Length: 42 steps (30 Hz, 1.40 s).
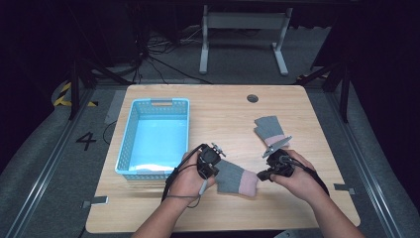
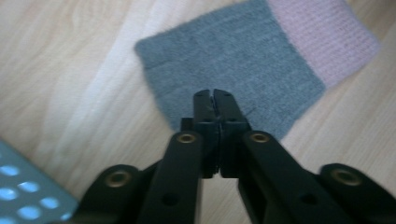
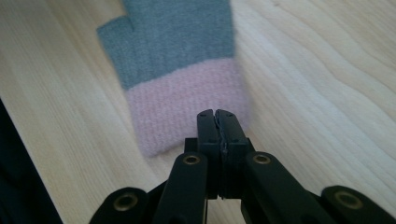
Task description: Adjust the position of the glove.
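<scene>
Two grey gloves with pink cuffs are laid on the wooden table (image 1: 307, 111). The near glove (image 1: 236, 178) is seen flat in the high view between the two hands, close to the front part of the table, its grey part towards the left tool (image 1: 210, 171) and its pink cuff towards the right tool (image 1: 261, 174). The far glove (image 1: 269, 130) is seen beyond the right hand (image 1: 296, 174), finger end pointing away from the person, pink cuff nearest the grey plate of the right tool.

In the left gripper view the jaws of the left tool (image 2: 215, 95) are seen pressed together, with nothing between them, their tips over the grey part of the near glove (image 2: 233, 79); whether the cloth is touched cannot be told. A corner of the blue basket (image 2: 28, 196) is caught at the lower left of that view.

In the right gripper view the jaws of the right tool (image 3: 216, 114) are likewise closed on nothing, their tips over the pink cuff of a glove (image 3: 180, 70) lying flat on the wood, its short thumb to the left.

The perforated blue basket (image 1: 128, 144) is set on the left half of the table, just beside the left hand (image 1: 188, 179).
</scene>
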Each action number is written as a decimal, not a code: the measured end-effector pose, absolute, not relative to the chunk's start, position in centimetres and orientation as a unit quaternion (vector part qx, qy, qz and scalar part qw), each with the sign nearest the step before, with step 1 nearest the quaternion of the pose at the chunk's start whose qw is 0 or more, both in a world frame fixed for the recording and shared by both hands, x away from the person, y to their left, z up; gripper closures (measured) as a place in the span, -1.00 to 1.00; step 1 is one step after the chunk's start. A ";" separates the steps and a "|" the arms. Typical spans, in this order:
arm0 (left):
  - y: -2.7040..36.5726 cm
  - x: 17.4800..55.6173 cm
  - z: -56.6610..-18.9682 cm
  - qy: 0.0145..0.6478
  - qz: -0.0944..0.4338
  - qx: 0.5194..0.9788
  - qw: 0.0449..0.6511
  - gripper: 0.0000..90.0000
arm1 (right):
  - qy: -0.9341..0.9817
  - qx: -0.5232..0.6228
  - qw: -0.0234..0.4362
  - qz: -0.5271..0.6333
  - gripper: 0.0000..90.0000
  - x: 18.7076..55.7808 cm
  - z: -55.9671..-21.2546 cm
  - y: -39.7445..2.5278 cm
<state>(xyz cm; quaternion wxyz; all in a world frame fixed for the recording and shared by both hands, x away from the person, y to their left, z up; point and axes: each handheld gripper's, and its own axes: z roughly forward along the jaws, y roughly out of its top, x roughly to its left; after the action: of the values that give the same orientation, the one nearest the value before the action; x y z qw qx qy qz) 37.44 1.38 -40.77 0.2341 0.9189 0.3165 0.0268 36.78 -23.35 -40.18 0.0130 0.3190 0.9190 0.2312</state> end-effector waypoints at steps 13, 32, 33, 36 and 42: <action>0.8 38.1 -42.6 0.326 0.025 0.922 0.209 1.00 | 0.931 0.291 -0.006 0.222 1.00 35.9 -41.4 -21.0; 0.5 38.3 -43.2 0.326 0.014 0.925 0.194 1.00 | 0.934 0.287 -0.018 0.212 1.00 35.9 -42.4 -20.3; 0.5 38.3 -43.2 0.324 0.012 0.926 0.192 1.00 | 0.934 0.287 -0.017 0.211 1.00 36.0 -42.4 -20.4; 0.4 38.1 -43.2 0.322 0.006 0.928 0.187 1.00 | 0.934 0.291 -0.013 0.209 1.00 36.1 -42.5 -20.5; 0.1 37.9 -43.2 0.316 -0.005 0.931 0.183 1.00 | 0.931 0.299 -0.009 0.209 1.00 36.3 -42.4 -20.9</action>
<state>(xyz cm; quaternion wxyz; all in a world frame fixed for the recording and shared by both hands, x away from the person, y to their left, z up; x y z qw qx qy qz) 37.89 0.12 -43.17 0.1833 0.9310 0.3156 -0.0048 36.33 -20.87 -42.45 -0.0093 0.2992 0.9309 0.2091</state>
